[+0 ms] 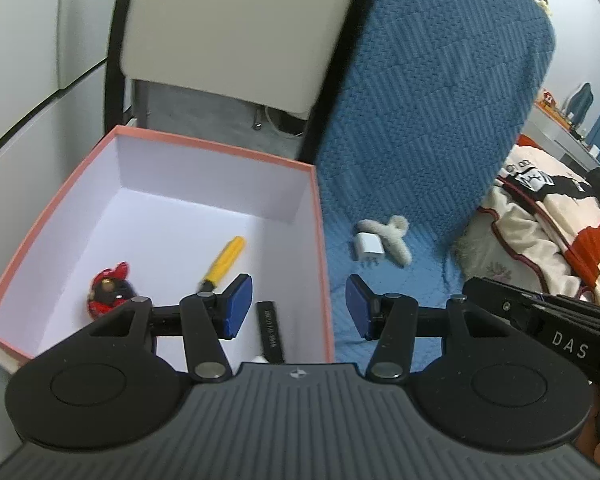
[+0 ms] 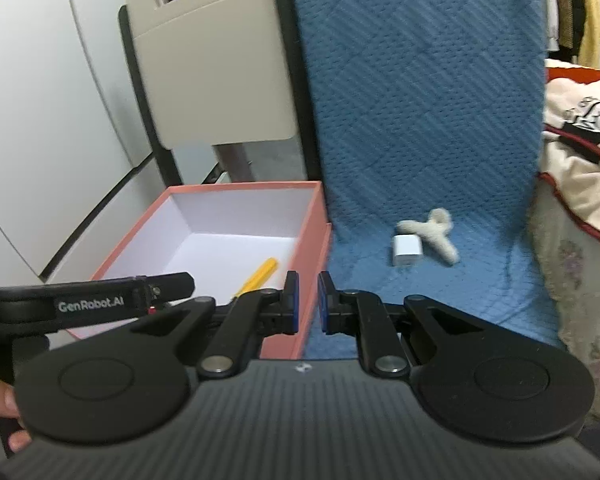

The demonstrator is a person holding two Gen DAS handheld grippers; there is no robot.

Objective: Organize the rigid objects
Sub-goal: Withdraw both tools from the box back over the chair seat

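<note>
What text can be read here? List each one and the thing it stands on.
"DAS": on the right gripper's black body, seen from the left wrist.
"GenRobot.AI": on the left gripper's black body, seen from the right wrist.
Small print on the black bar in the pink box: too small to read.

Blue quilted cover (image 1: 432,112), draped over a seat and its upright back. Cream chair back (image 2: 208,80) with black frame, standing behind. Patterned cream, red and black bedding (image 1: 548,224) at the cover's right edge. White cabinet doors (image 2: 32,100) at left.
</note>
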